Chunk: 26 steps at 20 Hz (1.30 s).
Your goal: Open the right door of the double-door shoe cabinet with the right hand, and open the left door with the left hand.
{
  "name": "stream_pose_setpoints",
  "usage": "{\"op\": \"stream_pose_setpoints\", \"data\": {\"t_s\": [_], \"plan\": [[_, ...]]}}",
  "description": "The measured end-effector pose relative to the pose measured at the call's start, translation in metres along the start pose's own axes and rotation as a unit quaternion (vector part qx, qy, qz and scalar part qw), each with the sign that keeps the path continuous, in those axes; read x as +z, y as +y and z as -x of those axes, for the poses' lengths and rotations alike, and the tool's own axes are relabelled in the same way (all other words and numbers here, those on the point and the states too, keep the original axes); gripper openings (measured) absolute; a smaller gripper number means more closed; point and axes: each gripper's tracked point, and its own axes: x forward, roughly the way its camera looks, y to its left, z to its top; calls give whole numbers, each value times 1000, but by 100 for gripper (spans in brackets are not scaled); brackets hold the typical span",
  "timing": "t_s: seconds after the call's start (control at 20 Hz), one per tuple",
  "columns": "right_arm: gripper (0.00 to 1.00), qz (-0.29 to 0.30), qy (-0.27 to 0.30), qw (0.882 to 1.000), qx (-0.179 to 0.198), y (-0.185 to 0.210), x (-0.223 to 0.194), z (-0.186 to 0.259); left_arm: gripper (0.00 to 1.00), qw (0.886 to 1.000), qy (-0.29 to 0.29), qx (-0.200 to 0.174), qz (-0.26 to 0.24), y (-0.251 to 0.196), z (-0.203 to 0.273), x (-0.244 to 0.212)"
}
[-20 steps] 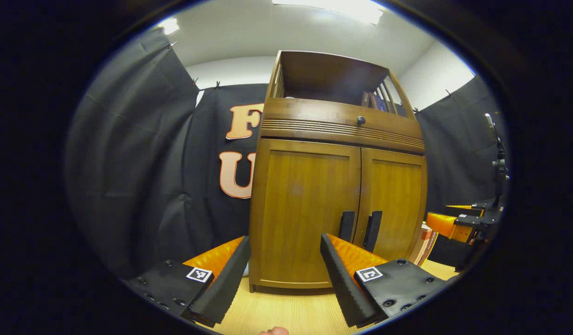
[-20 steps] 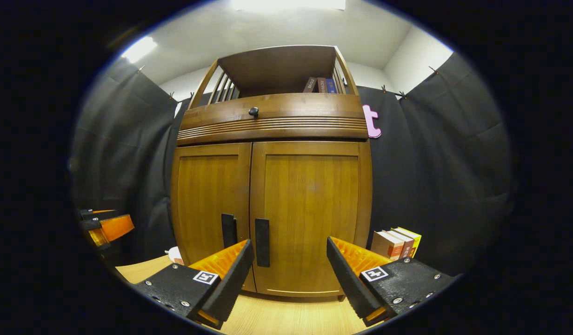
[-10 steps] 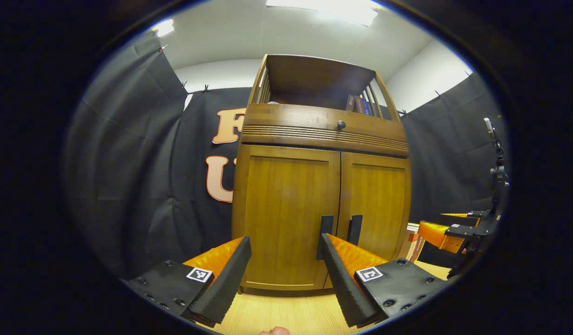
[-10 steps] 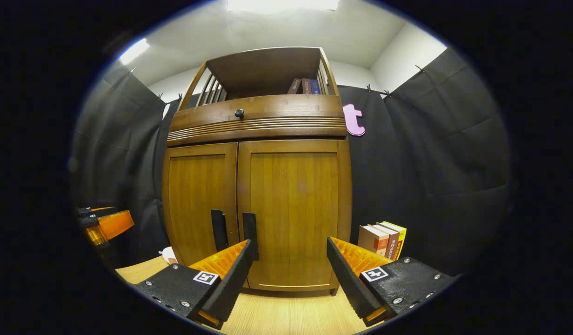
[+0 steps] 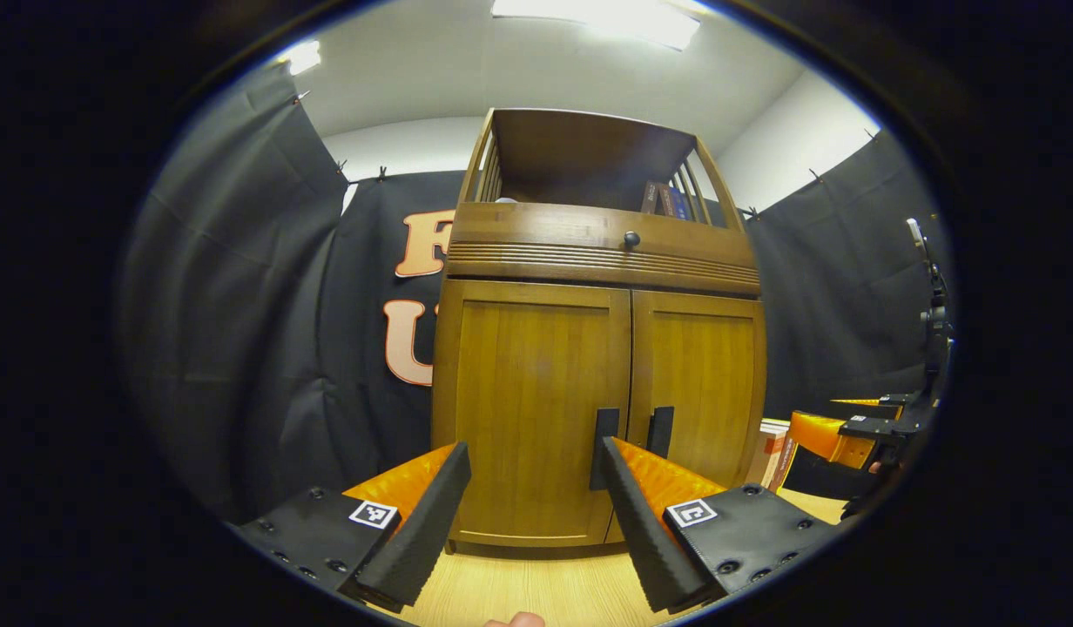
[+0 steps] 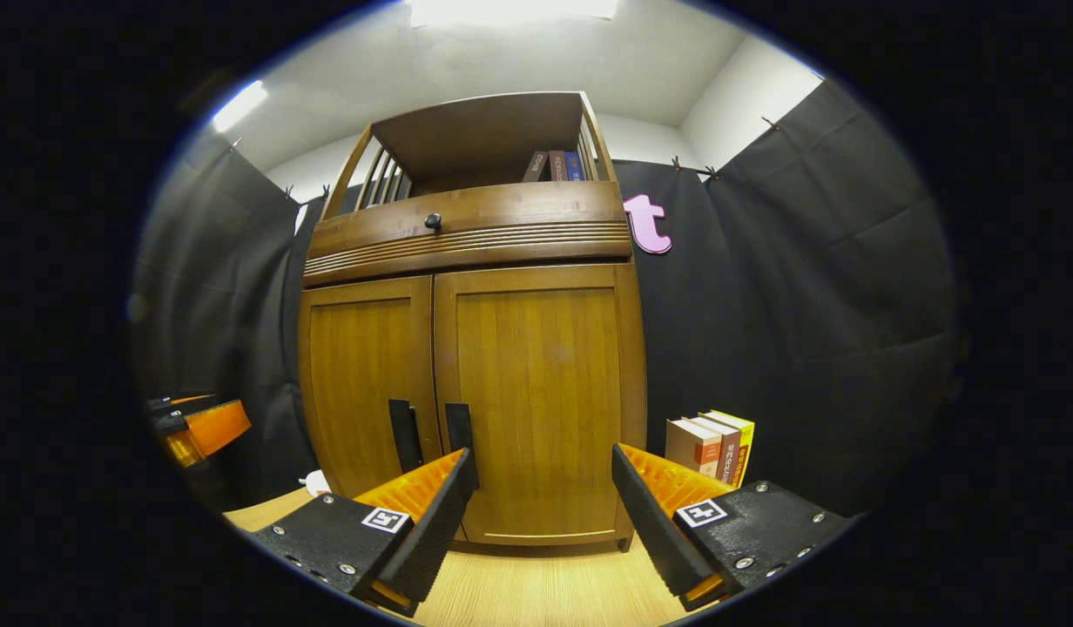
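A wooden shoe cabinet [image 5: 597, 383] stands on a pale surface [image 6: 545, 592], both doors closed. The left gripper [image 5: 532, 514] and right gripper [image 6: 545, 514] hover before the cabinet, jaws spread wide, grasping nothing. Books [image 6: 711, 446] stand right of the cabinet.

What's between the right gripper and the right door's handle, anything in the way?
Nothing visible. The right gripper is open before the closed right door, with its handle just past one finger. The books stand off to the side.
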Motion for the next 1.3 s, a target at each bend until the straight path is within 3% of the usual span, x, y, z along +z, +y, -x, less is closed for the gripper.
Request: {"op": "stream_pose_setpoints", "data": {"t_s": [0.05,0.1,0.15,0.25,0.3,0.5,0.75,0.8,0.9,1.05,1.15,1.25,1.3], "plan": [[96,1,0,1000,1,0,1,0,96,1000,1,3,0,1,1,-1],[95,2,0,1000,2,2,1,-1,93,1000,1,5,0,4,0,-3],[100,2,0,1000,4,4,1,-1,93,1000,3,7,0,5,0,-3],[100,5,2,1000,9,7,-1,-2,97,1000,6,11,2,7,0,-7],[95,8,4,1000,11,8,-2,-3,96,1000,6,14,3,10,0,-7],[95,13,6,1000,27,21,0,-16,93,1000,5,20,7,16,-1,-11],[95,30,16,997,63,47,-2,-60,97,999,12,35,15,27,1,-18],[100,29,14,997,70,54,-1,-72,93,999,12,38,16,29,1,-18],[95,18,15,996,82,67,-4,-98,93,999,13,46,14,35,3,-21],[96,25,14,997,76,77,-14,-135,96,999,17,49,17,38,5,-22],[100,34,22,997,69,80,-27,-149,93,998,19,52,17,43,8,-24],[96,40,32,997,58,80,-39,-164,93,998,13,58,12,49,11,-23],[100,44,38,997,57,80,-45,-168,93,998,12,58,11,50,11,-23]]}}
